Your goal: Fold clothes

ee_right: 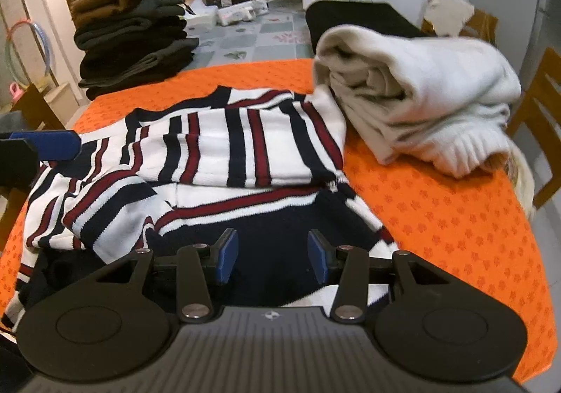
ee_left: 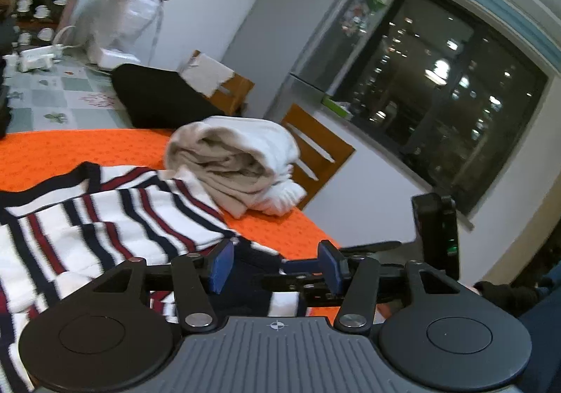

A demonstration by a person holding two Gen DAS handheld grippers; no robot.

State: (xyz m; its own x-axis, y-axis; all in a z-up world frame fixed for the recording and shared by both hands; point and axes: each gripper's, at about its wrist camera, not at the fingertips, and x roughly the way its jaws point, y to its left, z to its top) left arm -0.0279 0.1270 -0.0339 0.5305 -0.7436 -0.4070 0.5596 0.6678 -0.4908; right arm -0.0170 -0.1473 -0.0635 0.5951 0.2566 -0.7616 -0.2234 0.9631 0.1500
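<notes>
A white sweater with navy and red stripes (ee_right: 224, 154) lies crumpled on the orange tablecloth (ee_right: 438, 217); it also shows in the left wrist view (ee_left: 105, 217). My right gripper (ee_right: 273, 258) is open and empty, low over the sweater's navy hem. My left gripper (ee_left: 277, 266) is open and empty over the sweater's near edge; its blue finger (ee_right: 45, 145) shows at the left of the right wrist view. The right gripper's body (ee_left: 434, 238) stands beside it in the left wrist view.
A rolled cream-white garment (ee_right: 420, 94) lies at the table's far right, also in the left wrist view (ee_left: 238, 161). A stack of dark folded clothes (ee_right: 133, 35) stands at the far left. Wooden chairs (ee_left: 315, 147), a fridge (ee_left: 308, 28) and a window surround the table.
</notes>
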